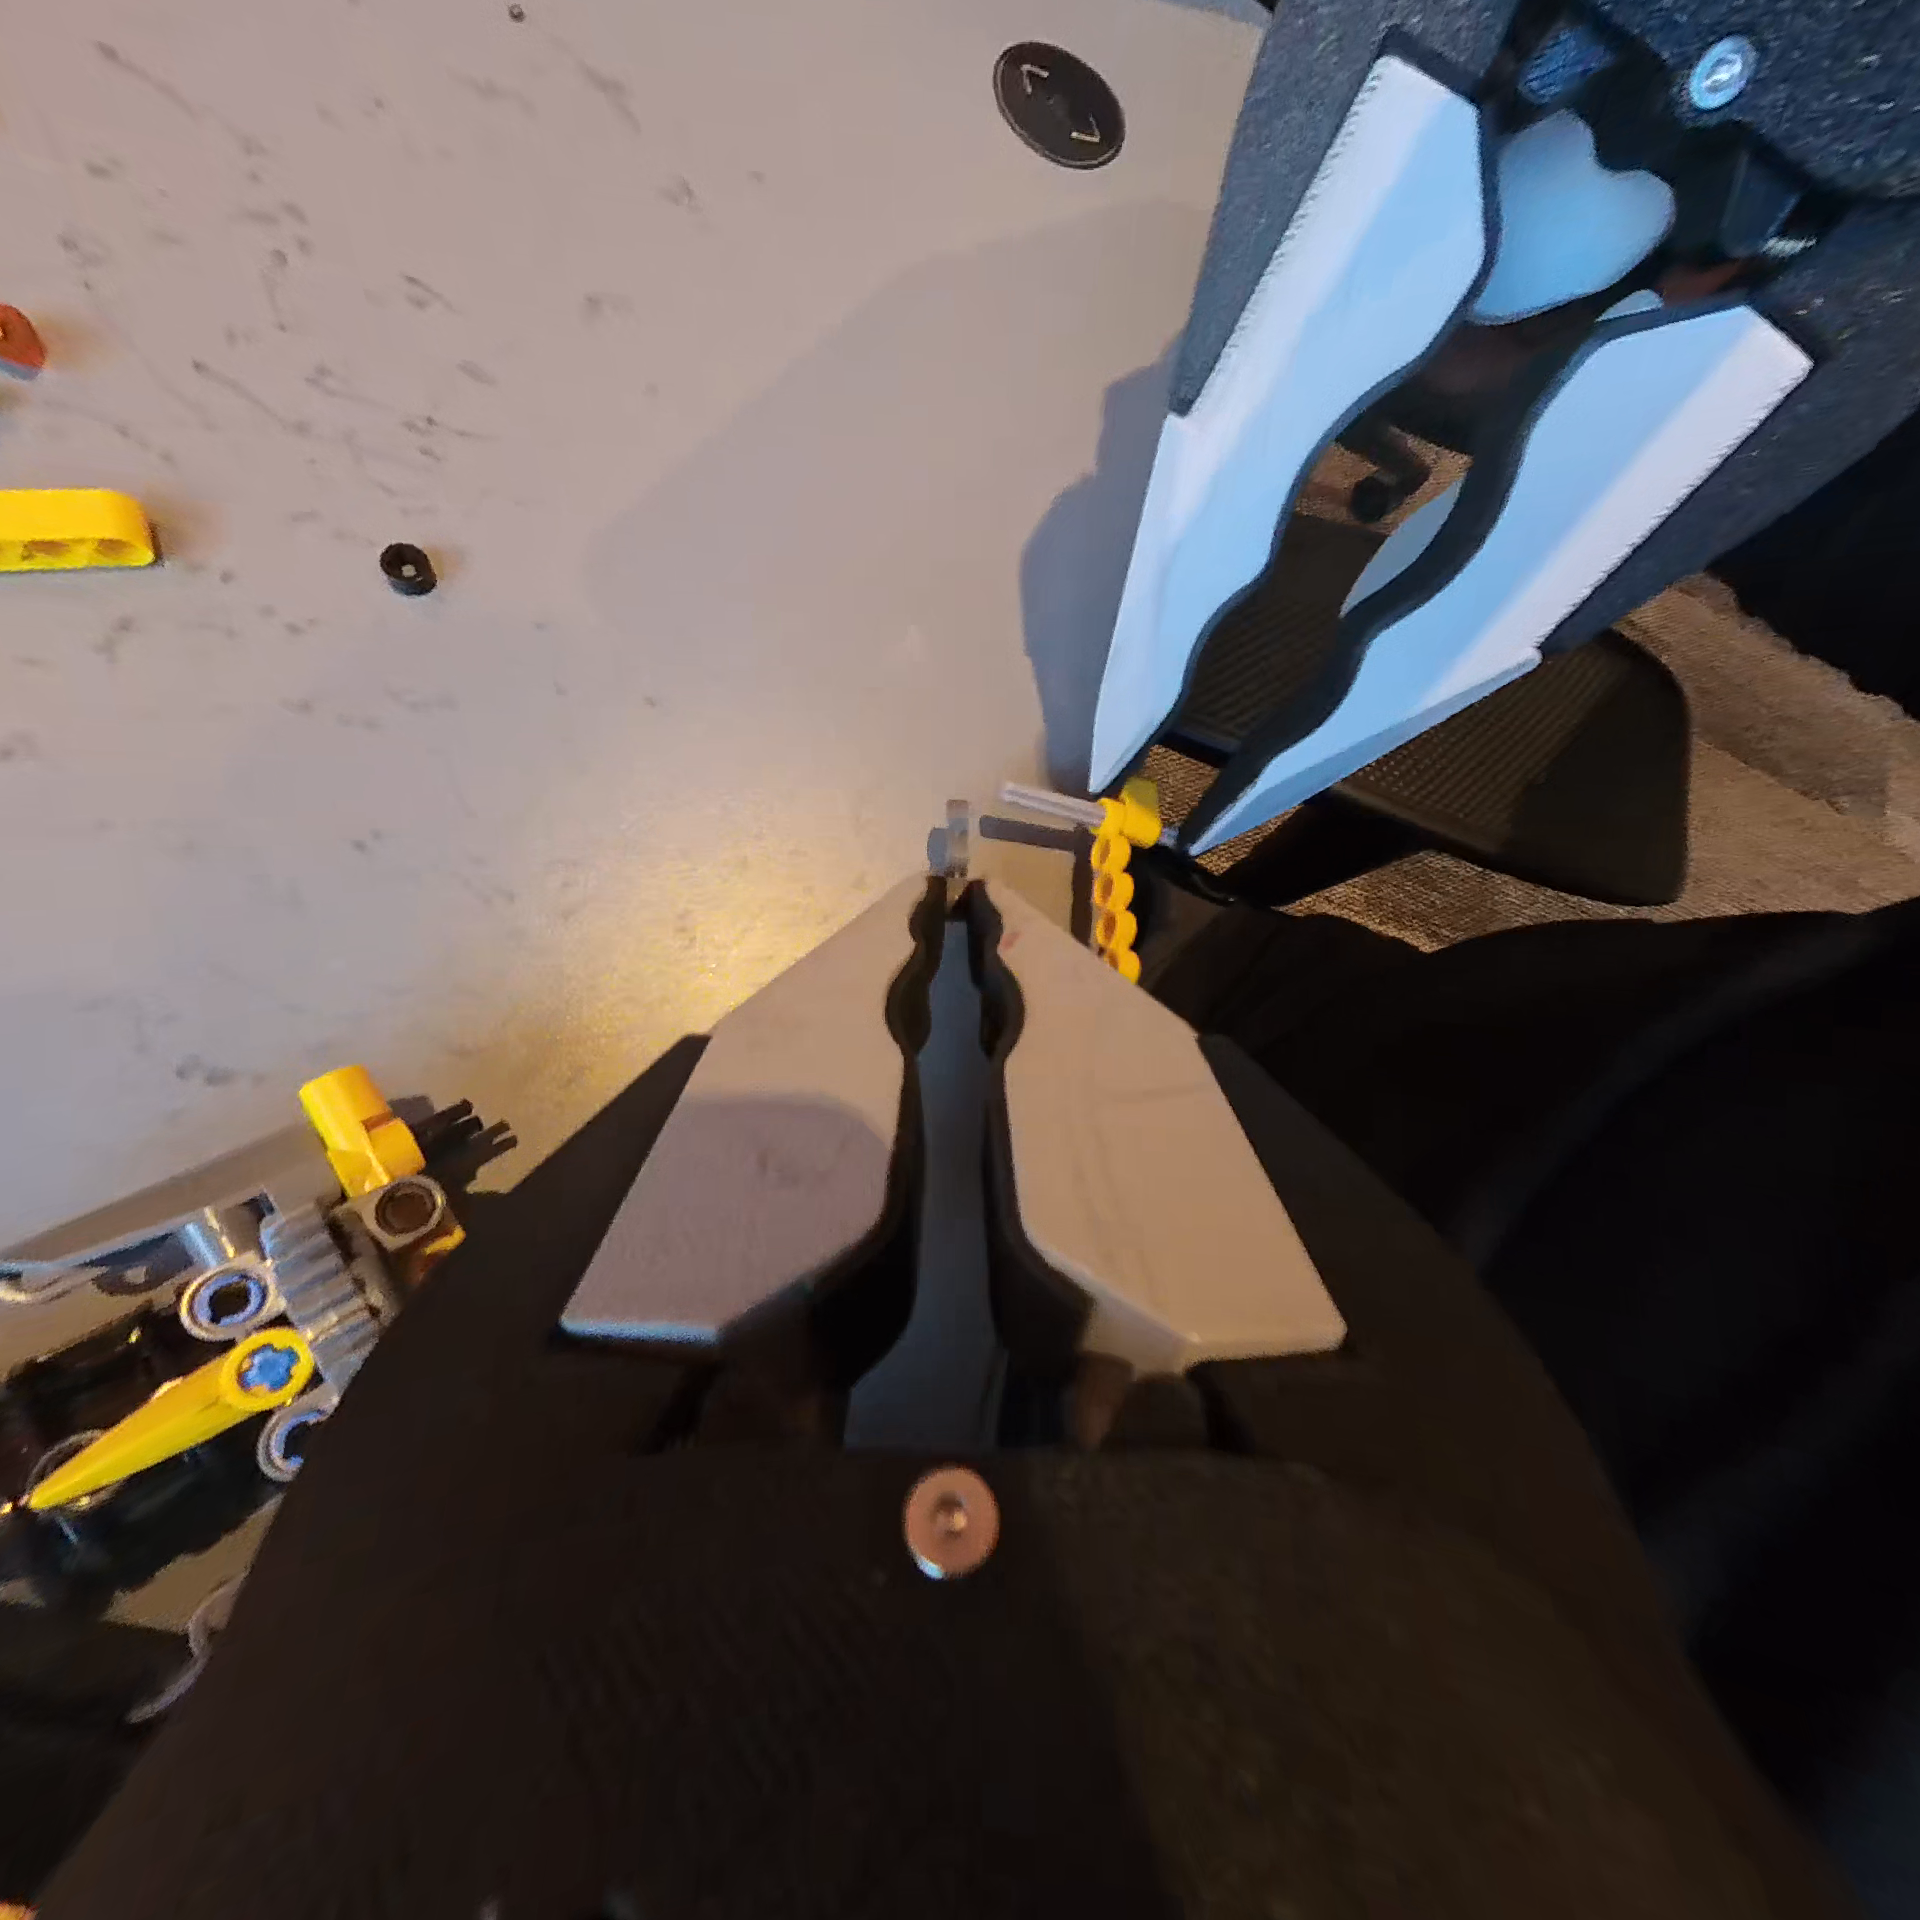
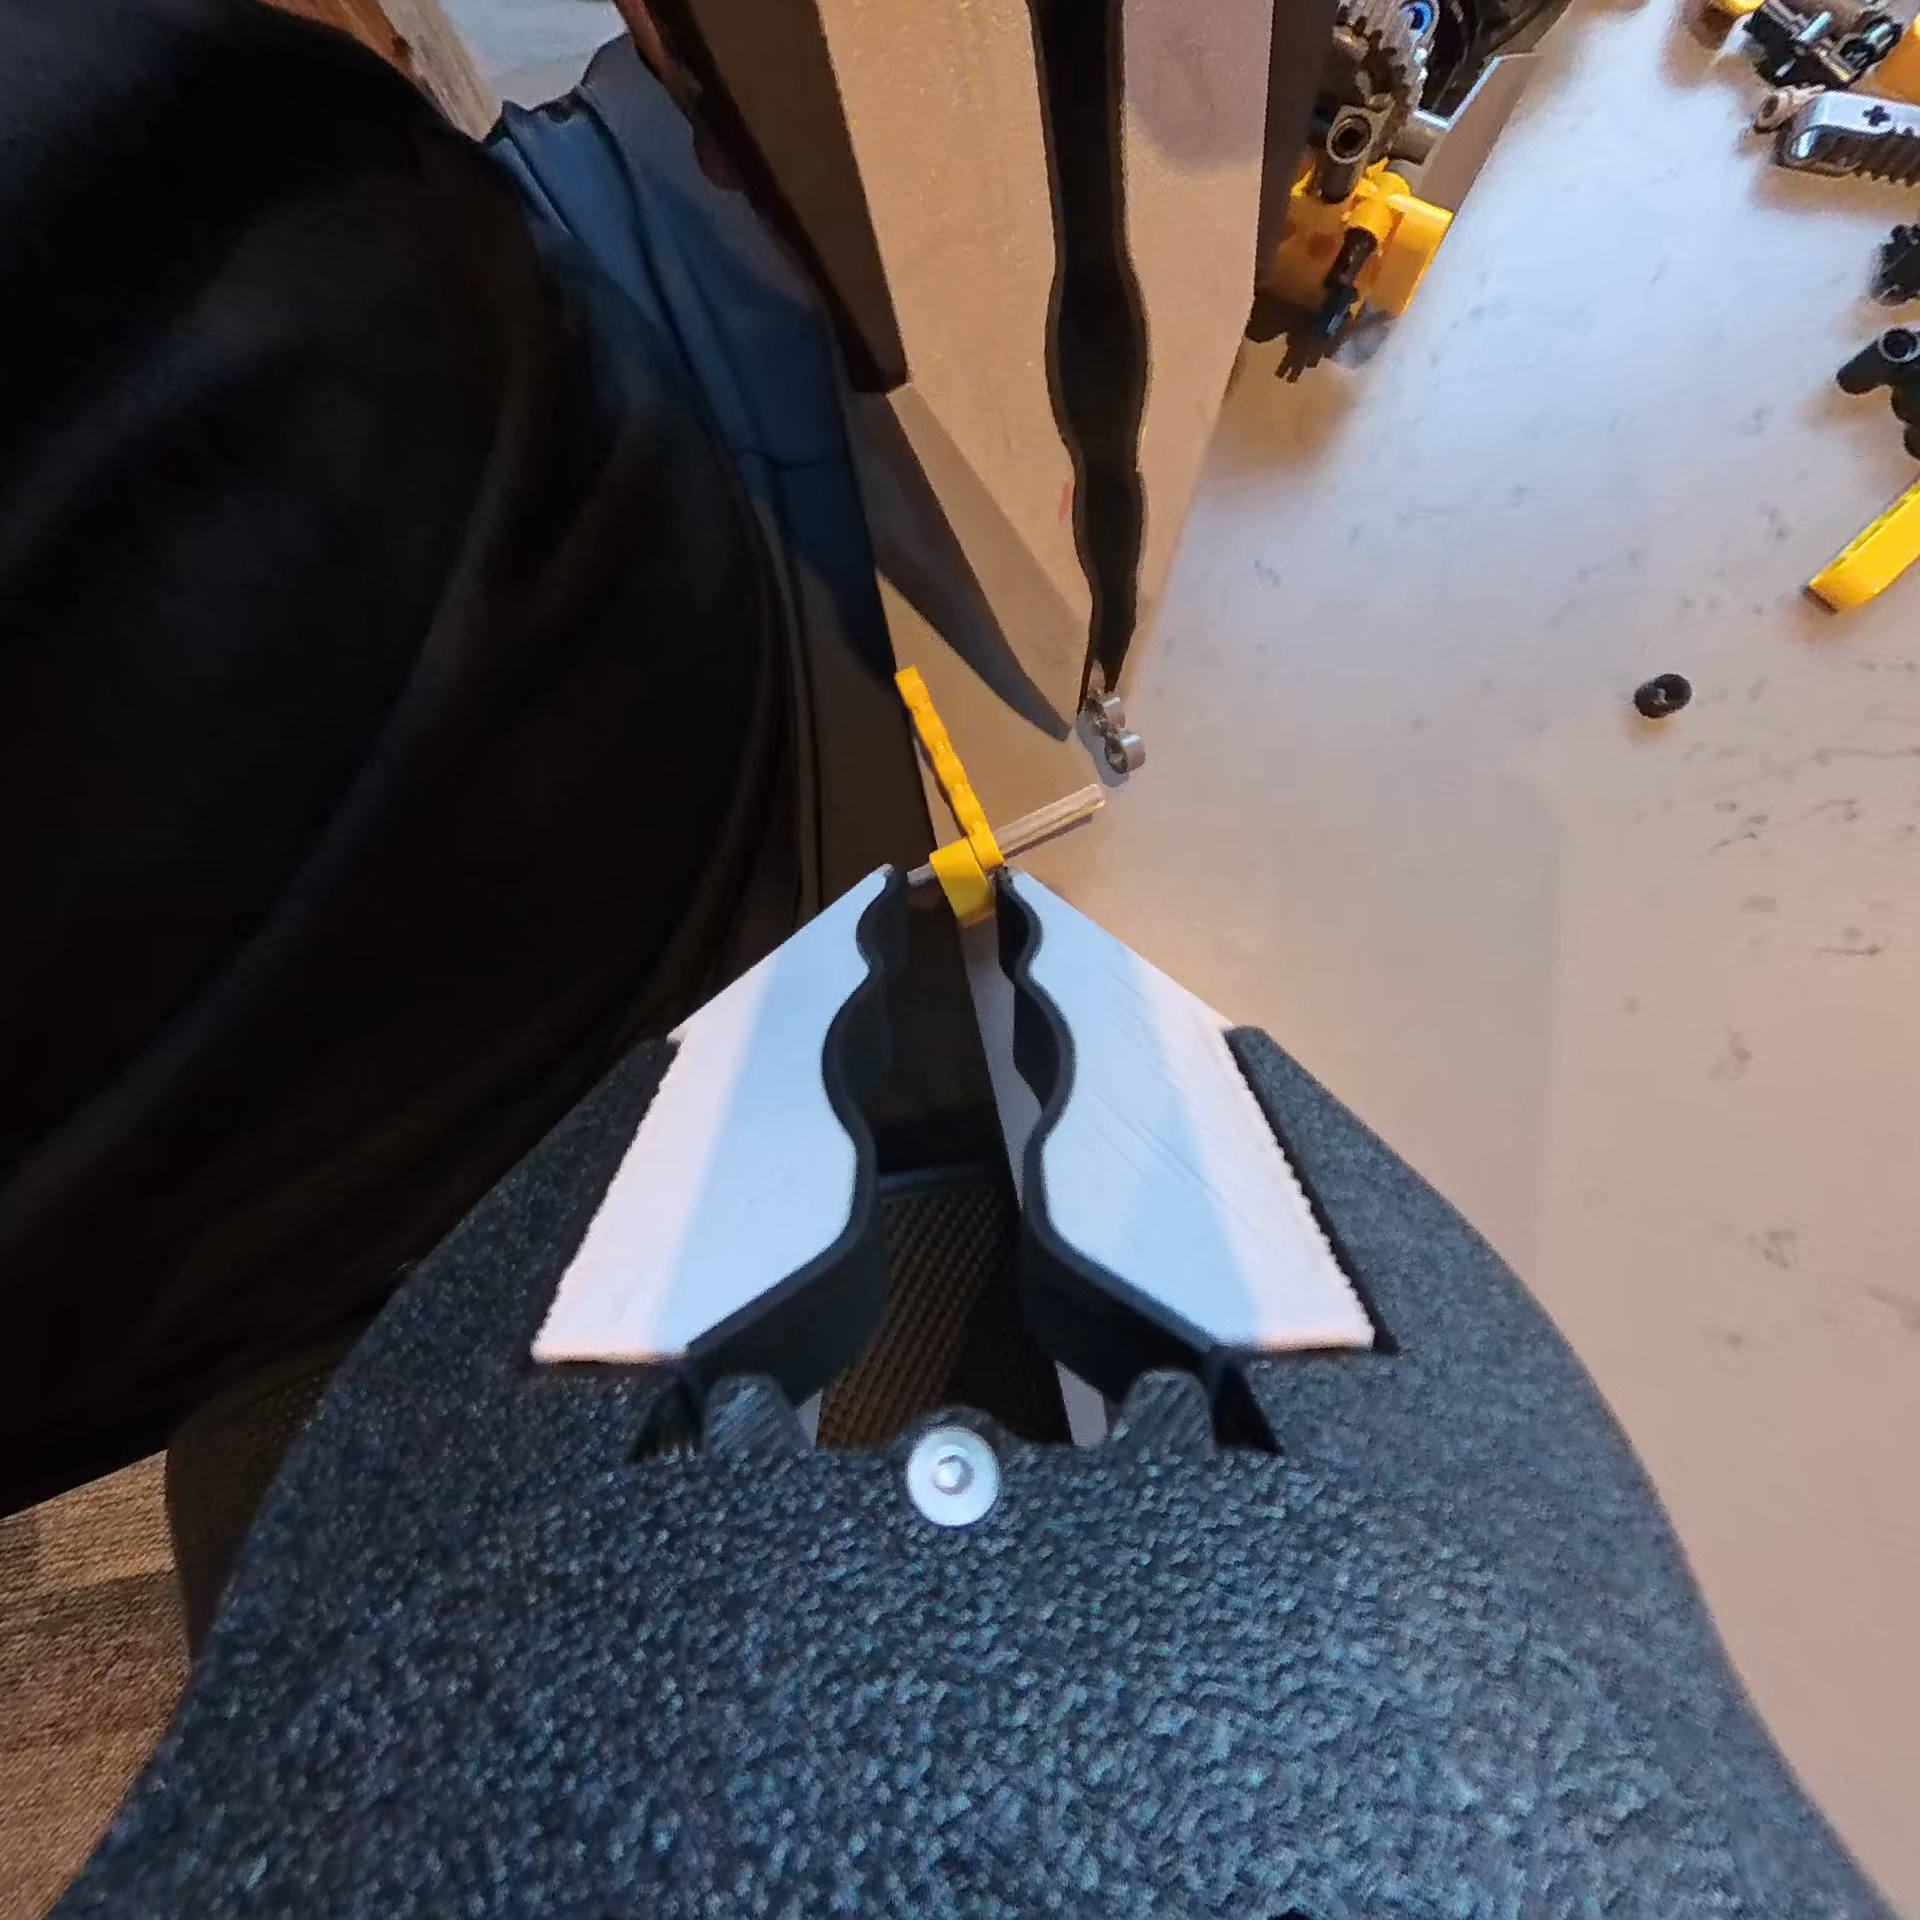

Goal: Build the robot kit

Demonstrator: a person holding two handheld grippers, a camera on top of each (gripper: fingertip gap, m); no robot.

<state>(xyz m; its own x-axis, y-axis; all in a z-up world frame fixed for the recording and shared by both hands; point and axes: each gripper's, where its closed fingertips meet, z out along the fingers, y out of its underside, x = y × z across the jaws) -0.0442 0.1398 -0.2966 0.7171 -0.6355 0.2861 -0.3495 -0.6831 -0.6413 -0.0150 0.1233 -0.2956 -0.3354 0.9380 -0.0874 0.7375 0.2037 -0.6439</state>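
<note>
My left gripper point(image 1: 951, 883) is shut on a small grey two-hole connector point(image 1: 954, 836), held just above the table edge; the connector also shows in the right wrist view point(image 2: 1112, 732). My right gripper point(image 2: 951, 878) is shut on a yellow beam with holes point(image 2: 951, 790) that has a grey axle point(image 2: 1049, 810) stuck through its end. In the left wrist view the right gripper point(image 1: 1143, 821) comes in from the upper right, holding the yellow beam point(image 1: 1117, 883) with the axle point(image 1: 1029, 826) pointing at the connector. A small gap lies between axle tip and connector.
On the pale table point(image 1: 623, 416) lie a yellow beam point(image 1: 83, 530), a small black ring point(image 1: 407, 568), a red piece point(image 1: 21, 338) and a partly built yellow, grey and black model point(image 1: 260, 1299). A black round disc point(image 1: 1058, 104) sits farther off. A person's dark clothing point(image 2: 312, 623) fills the left of the right wrist view. One gripper's finger ends stand about 4 cm off the other's. The red piece point(image 1: 21, 338) lies around 15 cm away from my left fingertips.
</note>
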